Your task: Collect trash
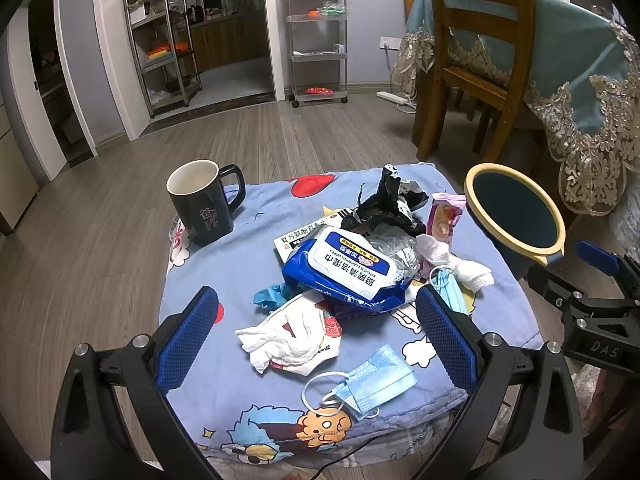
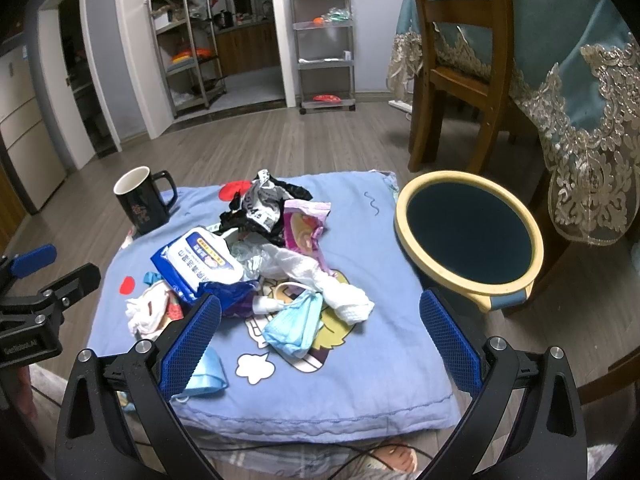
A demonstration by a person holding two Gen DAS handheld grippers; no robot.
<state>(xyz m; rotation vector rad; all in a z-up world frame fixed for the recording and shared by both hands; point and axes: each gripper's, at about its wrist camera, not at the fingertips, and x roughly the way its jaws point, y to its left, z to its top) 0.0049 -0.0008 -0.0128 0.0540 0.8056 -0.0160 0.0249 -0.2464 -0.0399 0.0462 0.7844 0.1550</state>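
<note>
Trash heaps mid-cloth; both tongs gape, cloth edges bare.

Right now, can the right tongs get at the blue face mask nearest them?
Probably yes. The right tongs are open, and the blue face mask lies uncovered at the pile's near edge on the cushion, nothing in between.

One black mug stands at upper left. One round bin sits at right. Two blue face masks: one low in the frame, one right of centre. One blue wipes pack, one black bag, one pink wrapper, two white crumpled tissues.
</note>
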